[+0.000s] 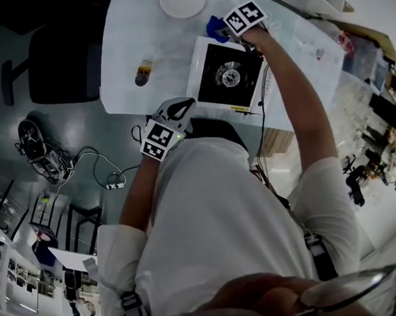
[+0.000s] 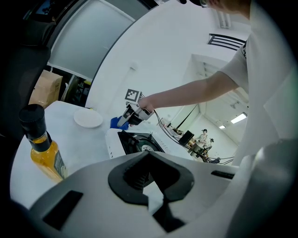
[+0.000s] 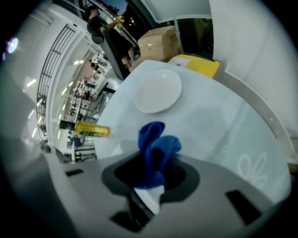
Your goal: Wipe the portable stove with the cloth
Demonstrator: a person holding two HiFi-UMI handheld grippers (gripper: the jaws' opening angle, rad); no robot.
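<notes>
Stove [image 1: 226,74] sits on the table [image 1: 132,37], directly ahead of the left gripper [image 2: 149,181] and just beneath the right gripper [image 3: 149,179], on the side nearest the person. Burner and black top plate are exposed, so the wiping surface is reachable.

Right gripper: jaws closed on the cloth [image 3: 156,148]. The blue fabric is bunched and stands up out of the jaws, with a loose fold past the tips. In the head view the cloth hangs at the stove's far corner, beyond the burner. Whether it touches the stove cannot be told. Judgement: the arm is stretched across the stove so a stroke can start at the far edge and be drawn back; wiping looks at or near its start.

Left gripper: jaws together, nothing between them. It is held back at the near table edge, short of the stove and apart from it. Judgement: parked there to keep the wiping path free, and close enough to steady the stove if it slides.

Bottle [image 2: 42,148] stands left of the left gripper. Plate [image 3: 158,90] lies beyond the right gripper, past the cloth. Both are apart from the stove.
</notes>
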